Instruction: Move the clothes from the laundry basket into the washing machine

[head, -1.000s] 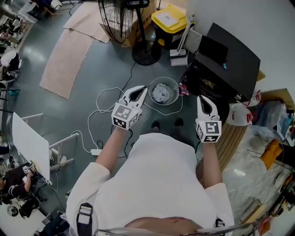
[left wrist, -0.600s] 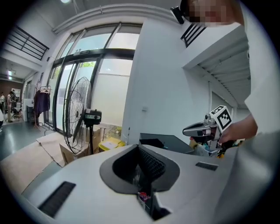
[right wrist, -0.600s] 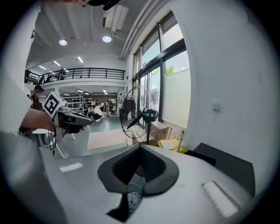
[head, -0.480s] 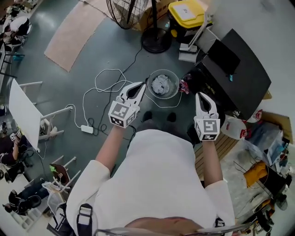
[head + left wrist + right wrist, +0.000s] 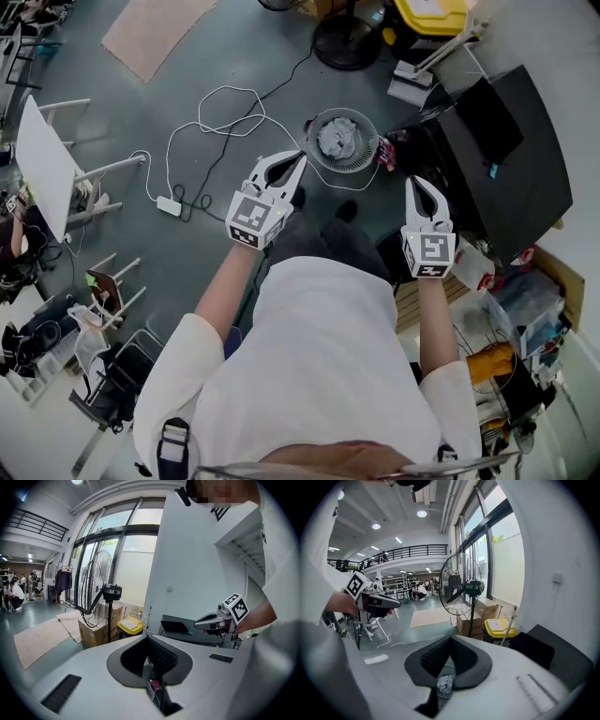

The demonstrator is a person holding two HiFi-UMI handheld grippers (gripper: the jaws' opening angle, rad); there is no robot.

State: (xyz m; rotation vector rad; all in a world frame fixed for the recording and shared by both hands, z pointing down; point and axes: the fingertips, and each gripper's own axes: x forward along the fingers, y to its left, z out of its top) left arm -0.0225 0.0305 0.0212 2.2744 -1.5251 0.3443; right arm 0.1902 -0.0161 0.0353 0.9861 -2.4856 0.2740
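Grey-white crumpled clothes [image 5: 336, 139] heaped inside the round wire laundry basket [image 5: 367, 160].

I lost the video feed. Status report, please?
Left gripper shut, empty. Right gripper shut, empty. Clothes in laundry basket, untouched. White cable on floor beside it.

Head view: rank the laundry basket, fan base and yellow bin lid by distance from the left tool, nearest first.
1. laundry basket: on the floor just up and right of the left tool, with clothes inside.
2. fan base: the dark round base beyond the basket, higher in the picture.
3. yellow bin lid: at the top edge, right of the fan base.
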